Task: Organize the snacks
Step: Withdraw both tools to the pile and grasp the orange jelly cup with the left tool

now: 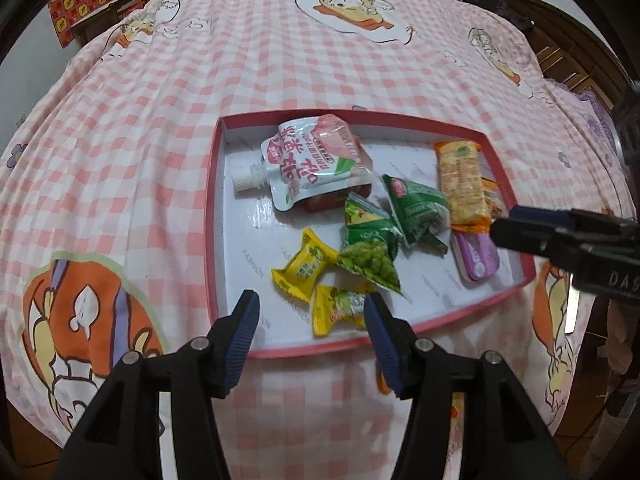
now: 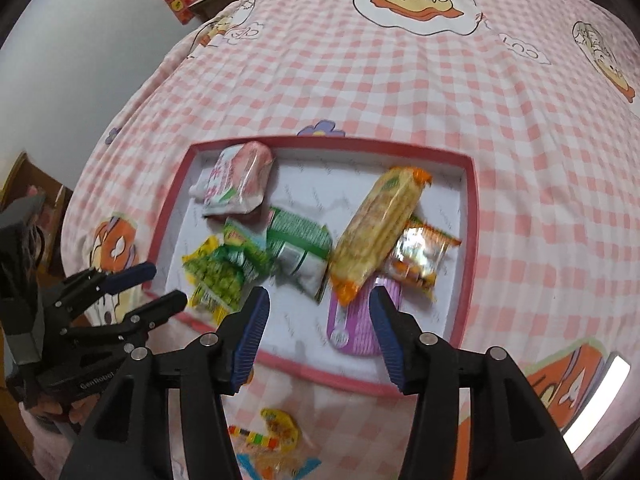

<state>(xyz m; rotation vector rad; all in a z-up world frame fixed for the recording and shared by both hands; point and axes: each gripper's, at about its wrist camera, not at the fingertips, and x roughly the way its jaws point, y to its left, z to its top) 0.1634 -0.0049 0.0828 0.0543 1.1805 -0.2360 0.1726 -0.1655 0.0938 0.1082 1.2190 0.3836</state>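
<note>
**Two grippers spread over a tray of snacks**

Two grippers hang above a pink-rimmed tray [image 1: 212,216] on a pink checked cloth [image 1: 280,60], and neither holds anything. The left gripper [image 1: 310,316] has its blue-padded fingers spread wide, poised over the tray's near rim at 6 o'clock. The right gripper [image 2: 318,312] is likewise spread, its fingertips framing a purple tin [image 2: 356,320] that lies flat near the tray's near edge.

Inside the tray, seen from the left wrist camera: a white pouch [image 1: 304,164] with a screw cap lies at 11 o'clock, partly over a red pack. At the centre sit two green packets [image 1: 416,208], touching, with a bag of green peas [image 1: 370,266] just below them. Two yellow candies [image 1: 304,266] lie at 6 to 7 o'clock, one of them between the left fingertips in that view. At 2 o'clock a long orange cracker bar [image 1: 462,182] lies lengthwise, overlapping a smaller orange packet [image 2: 420,258], and its near end rests on the tin's far end.

Outside the tray, at 6 o'clock in the right wrist view, a clear wrapper with yellow snack [image 2: 276,430] and coloured print lies on the cloth, just off the rim, between the right gripper's arms. Motion blur softens the right view, so the print on the packs cannot be read there.
</note>
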